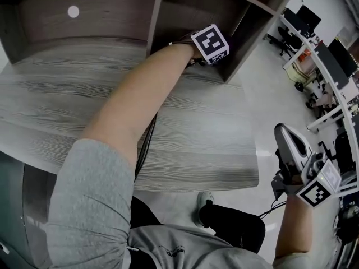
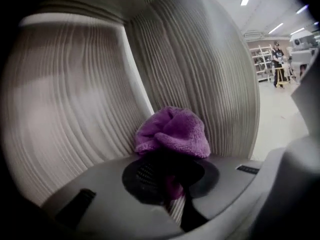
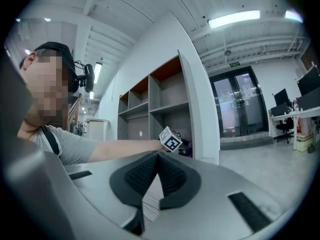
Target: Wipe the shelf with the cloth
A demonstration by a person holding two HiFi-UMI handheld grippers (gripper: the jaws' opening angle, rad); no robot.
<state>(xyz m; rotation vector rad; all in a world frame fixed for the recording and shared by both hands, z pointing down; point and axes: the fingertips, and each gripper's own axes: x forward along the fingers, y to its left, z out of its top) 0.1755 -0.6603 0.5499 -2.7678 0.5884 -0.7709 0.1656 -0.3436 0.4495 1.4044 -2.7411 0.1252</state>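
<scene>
A purple cloth (image 2: pixel 172 130) is bunched in the jaws of my left gripper (image 2: pixel 167 173), which is shut on it. The cloth presses into the inner back corner of a grey wood-grain shelf compartment (image 2: pixel 200 69). In the head view the left arm reaches into that compartment (image 1: pixel 190 7); only the gripper's marker cube (image 1: pixel 210 43) shows, and the jaws and cloth are hidden. My right gripper (image 1: pixel 287 136) hangs off the table's right side over the floor, shut and holding nothing. In the right gripper view its pads meet at the tips (image 3: pixel 158 159), and the shelf unit (image 3: pixel 167 101) stands ahead.
A grey wood tabletop (image 1: pixel 185 133) lies in front of the shelf; its right edge (image 1: pixel 255 150) drops to the floor. Office desks and chairs (image 1: pixel 314 60) stand at the far right. Glass doors (image 3: pixel 237 109) are beyond the shelf. A person (image 2: pixel 276 64) stands far off.
</scene>
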